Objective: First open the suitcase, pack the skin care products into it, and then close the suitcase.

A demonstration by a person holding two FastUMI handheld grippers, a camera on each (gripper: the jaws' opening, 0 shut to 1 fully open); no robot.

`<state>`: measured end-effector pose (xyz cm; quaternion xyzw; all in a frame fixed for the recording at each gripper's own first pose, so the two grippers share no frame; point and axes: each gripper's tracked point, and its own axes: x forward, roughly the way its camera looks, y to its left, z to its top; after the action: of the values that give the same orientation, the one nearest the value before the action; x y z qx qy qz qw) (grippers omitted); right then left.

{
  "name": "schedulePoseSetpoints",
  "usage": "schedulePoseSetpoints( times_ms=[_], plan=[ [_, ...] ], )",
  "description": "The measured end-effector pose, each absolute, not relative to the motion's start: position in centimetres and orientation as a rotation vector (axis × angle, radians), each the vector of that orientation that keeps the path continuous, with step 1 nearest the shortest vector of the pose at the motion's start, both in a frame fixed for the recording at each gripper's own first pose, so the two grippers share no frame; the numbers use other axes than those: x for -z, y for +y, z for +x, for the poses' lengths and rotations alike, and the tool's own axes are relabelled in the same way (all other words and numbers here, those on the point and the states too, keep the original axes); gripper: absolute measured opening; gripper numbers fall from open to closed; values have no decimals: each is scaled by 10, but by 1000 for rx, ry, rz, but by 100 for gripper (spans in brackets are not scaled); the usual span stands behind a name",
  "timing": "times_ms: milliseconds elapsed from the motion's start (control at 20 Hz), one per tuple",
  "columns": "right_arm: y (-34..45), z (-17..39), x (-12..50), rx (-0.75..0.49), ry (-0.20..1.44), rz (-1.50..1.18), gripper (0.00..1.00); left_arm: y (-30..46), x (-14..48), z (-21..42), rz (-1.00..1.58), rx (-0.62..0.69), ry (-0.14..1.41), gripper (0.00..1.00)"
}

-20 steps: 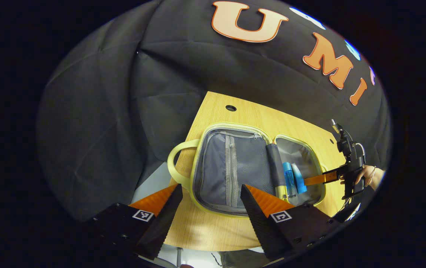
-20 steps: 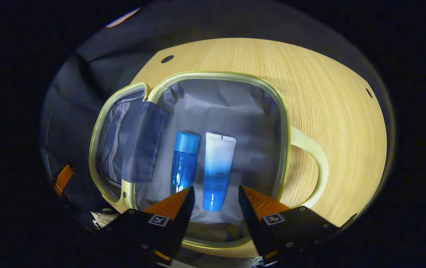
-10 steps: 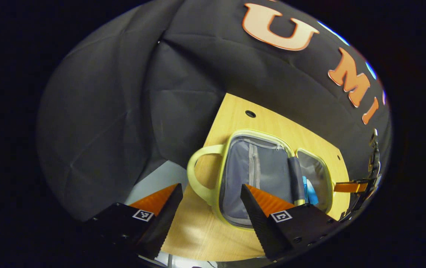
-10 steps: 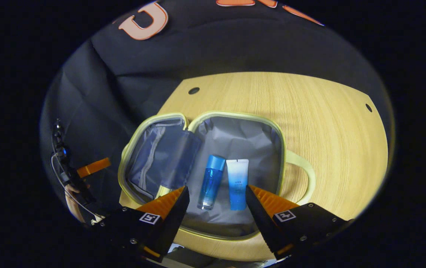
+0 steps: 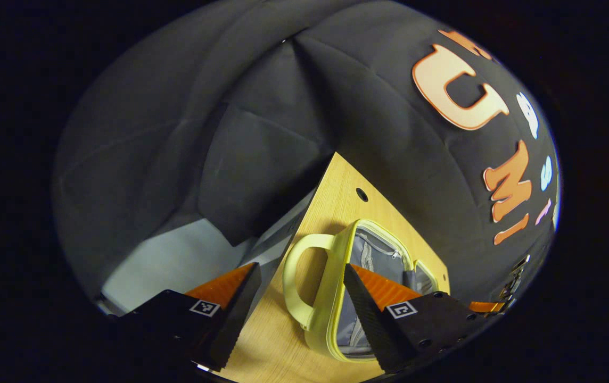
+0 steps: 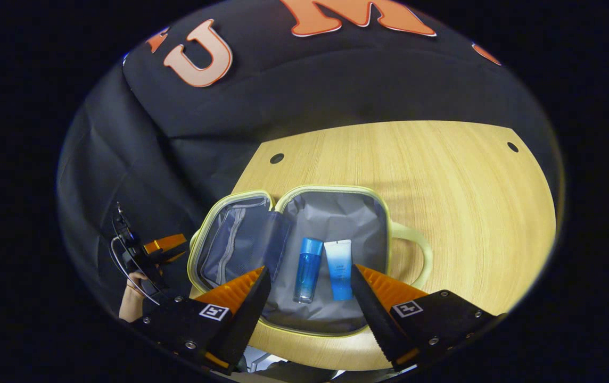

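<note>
The pale yellow suitcase [image 6: 331,210] lies open flat on the wooden table [image 6: 443,202], grey lining up. In its right half lie a blue bottle [image 6: 307,261] and a white-and-blue tube [image 6: 339,261] side by side. My right gripper [image 6: 310,298] hovers open above the case's near edge, holding nothing. In the left gripper view the case [image 5: 331,287] appears from the side, its handle [image 5: 302,276] toward me. My left gripper [image 5: 299,303] is open and apart from it, off the table's left end. The left gripper [image 6: 163,246] and the hand holding it also show at the left of the right gripper view.
The table has small round holes near its corners [image 6: 277,158] [image 6: 512,146]. The wide wooden area right of the case is bare. Pale floor [image 5: 171,260] lies beyond the table's left edge. Black cloth walls close in behind the table.
Both grippers have pulled back from the suitcase, which now looks smaller. The left gripper swung off toward the table's left end. The bottle and tube have not moved.
</note>
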<state>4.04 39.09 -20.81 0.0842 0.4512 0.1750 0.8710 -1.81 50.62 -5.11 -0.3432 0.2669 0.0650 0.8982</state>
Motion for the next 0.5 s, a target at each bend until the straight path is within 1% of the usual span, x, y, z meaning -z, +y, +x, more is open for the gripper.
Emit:
schedulePoseSetpoints(
  times_ms=[100,150,200,300,350,450,500],
  plan=[
    [375,43,205,-325,927,185,96,508,63,-14,-753,-135,562,97],
    [368,44,203,-303,924,196,96,510,67,-12,-768,-138,568,95],
    [361,44,202,-282,920,211,96,509,71,-10,-780,-136,572,95],
    [349,43,201,-246,921,236,96,503,72,-6,-790,-98,570,84],
    [345,43,202,-230,921,243,96,499,71,-4,-784,-72,572,81],
    [340,42,202,-212,920,254,96,502,81,3,-730,-117,606,41],
    [341,42,201,-213,921,259,96,500,87,14,-727,-110,626,21]
  ],
)
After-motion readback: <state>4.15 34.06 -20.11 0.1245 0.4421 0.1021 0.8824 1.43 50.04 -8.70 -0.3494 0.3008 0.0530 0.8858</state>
